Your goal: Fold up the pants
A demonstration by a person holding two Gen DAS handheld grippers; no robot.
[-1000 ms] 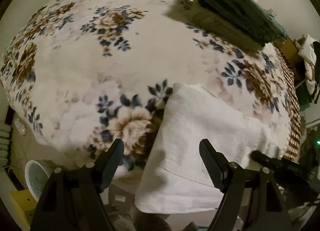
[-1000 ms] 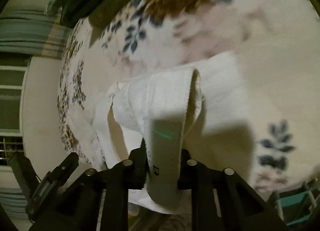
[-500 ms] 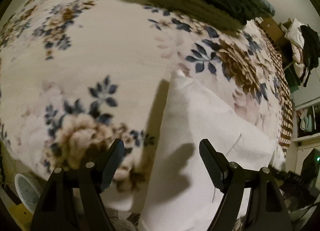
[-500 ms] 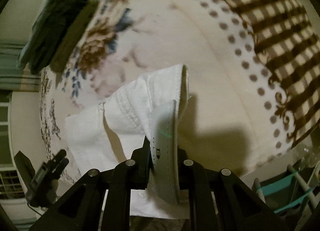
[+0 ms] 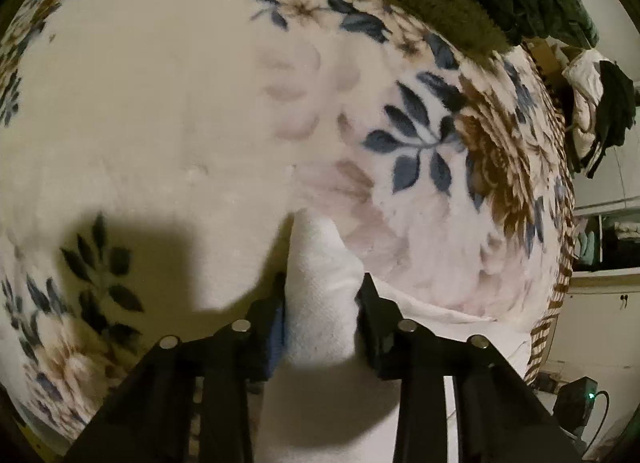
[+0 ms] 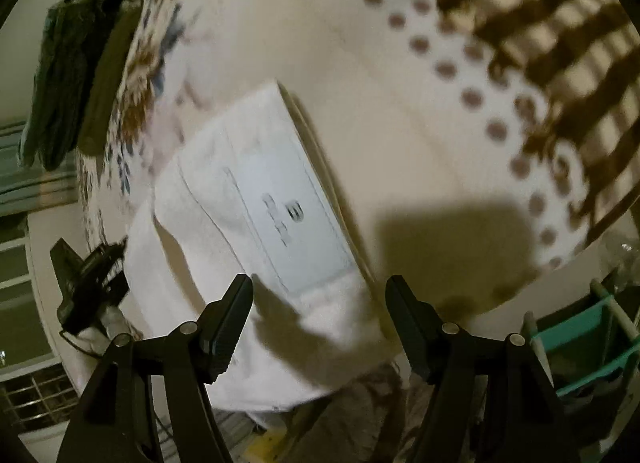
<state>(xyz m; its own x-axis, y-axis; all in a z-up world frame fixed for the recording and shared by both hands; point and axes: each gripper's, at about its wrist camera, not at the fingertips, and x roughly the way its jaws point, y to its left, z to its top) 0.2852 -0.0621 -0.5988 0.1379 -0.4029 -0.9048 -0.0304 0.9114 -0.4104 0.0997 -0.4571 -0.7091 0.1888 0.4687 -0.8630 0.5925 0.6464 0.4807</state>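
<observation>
A: Item nearest, left gripper (image 5: 322,295)?
B: Clenched on a bunched corner of the white pants (image 5: 320,283), pinched between both fingers at the near edge of the floral blanket (image 5: 160,103).

A: Right gripper (image 6: 319,303)?
B: Released, jaws wide, hovering just above the pants (image 6: 256,199), which lie part-folded flat on the blanket, label panel (image 6: 292,219) up.

A: Beyond the pants?
B: Dark green folded garments (image 6: 68,75) at the blanket's far side, well apart.

A: Risks?
B: Judged: with only one corner held, a pull could drag the folded layers askew or off the near edge; thick fleece may slip from the pinch.
</observation>
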